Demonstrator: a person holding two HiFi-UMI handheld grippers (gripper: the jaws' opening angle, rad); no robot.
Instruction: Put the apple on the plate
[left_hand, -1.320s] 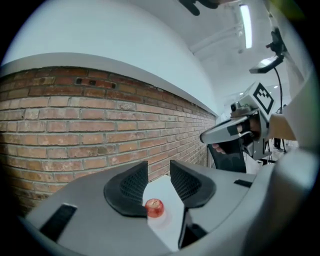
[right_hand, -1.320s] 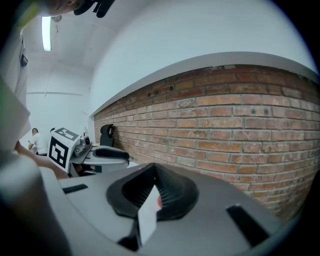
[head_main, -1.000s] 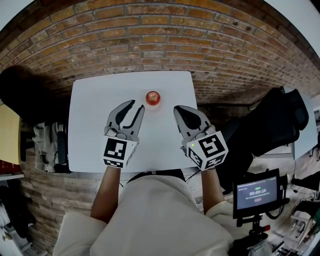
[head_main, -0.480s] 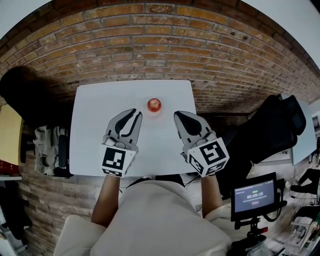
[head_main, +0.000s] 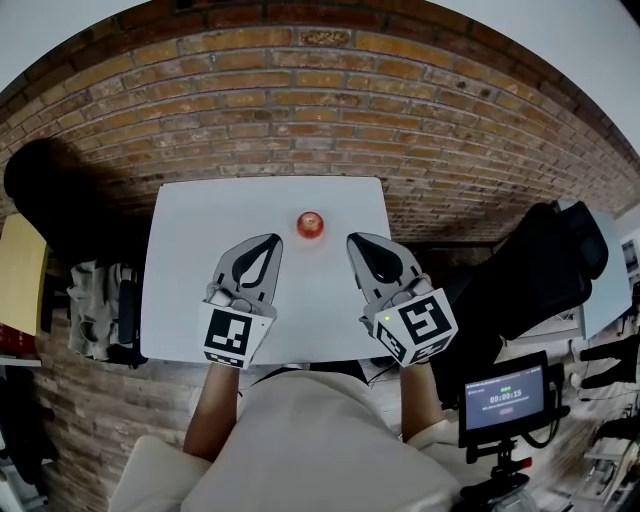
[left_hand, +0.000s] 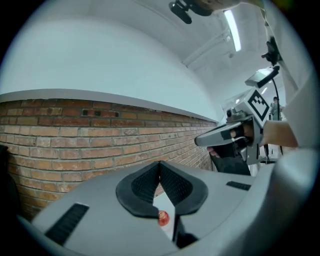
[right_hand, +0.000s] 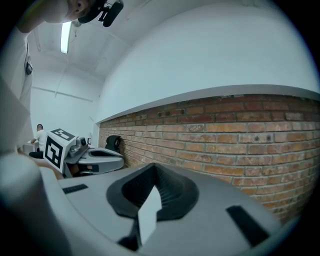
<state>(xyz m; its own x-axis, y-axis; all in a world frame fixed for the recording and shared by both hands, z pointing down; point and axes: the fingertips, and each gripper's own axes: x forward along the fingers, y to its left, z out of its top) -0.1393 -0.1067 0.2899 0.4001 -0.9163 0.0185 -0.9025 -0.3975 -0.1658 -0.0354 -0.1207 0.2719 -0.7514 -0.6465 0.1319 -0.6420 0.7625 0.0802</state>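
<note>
While atop table (head_main: 180, 260), apple (head_main: 310, 224) ungripped.

Left gripper (head_main: 270, 240) just closed, empty — right gripper (head_main: 356, 240) shut too, side by side

the surface (head_main: 190, 270) looks smooth and matt white. the apple (head_main: 310, 224) has a glossy red skin. the brick wall (head_main: 300, 110) is rough and matt, with pale mortar lines. the left gripper (head_main: 270, 240) and the right gripper (head_main: 358, 241) have matt grey plastic shells; their black pads (left_hand: 175, 186) are finely ribbed.
</note>
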